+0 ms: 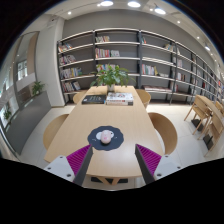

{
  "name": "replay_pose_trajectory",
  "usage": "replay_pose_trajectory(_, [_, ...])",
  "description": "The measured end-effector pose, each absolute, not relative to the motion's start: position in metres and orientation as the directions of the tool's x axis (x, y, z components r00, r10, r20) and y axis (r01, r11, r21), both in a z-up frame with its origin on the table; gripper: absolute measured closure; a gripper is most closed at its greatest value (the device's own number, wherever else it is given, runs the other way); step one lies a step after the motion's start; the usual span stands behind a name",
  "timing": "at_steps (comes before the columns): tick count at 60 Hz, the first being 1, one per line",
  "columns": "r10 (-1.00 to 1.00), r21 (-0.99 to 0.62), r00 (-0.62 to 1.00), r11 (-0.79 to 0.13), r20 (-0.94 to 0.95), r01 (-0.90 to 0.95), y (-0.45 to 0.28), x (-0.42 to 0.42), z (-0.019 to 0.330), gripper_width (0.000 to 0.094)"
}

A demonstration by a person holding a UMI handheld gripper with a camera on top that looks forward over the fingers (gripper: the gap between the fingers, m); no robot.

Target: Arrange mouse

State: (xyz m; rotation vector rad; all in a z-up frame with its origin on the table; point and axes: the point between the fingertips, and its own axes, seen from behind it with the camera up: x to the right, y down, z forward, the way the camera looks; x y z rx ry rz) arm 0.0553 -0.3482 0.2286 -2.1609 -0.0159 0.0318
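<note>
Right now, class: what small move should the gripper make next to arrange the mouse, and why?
Probably ease forward and down toward the mouse. It rests on the dark round mat on the table, beyond the gripper, whose open fingers hold nothing.

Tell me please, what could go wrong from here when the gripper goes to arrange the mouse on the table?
1. The gripper, fingers open, is short of the mouse; the rounded shell might slip out if pinched off-centre.
2. The mouse sits on a dark round mat; a low approach could catch the mat and drag it.
3. Chairs stand close to the table; a wide swing might clip one.
</note>
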Motion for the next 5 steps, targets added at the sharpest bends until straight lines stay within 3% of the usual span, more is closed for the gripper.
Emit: replay_pose_trajectory(5, [0.024,-0.833,1.0,-0.553,-0.017,-0.001,-0.3475,0.0587,0.2291,0.0076])
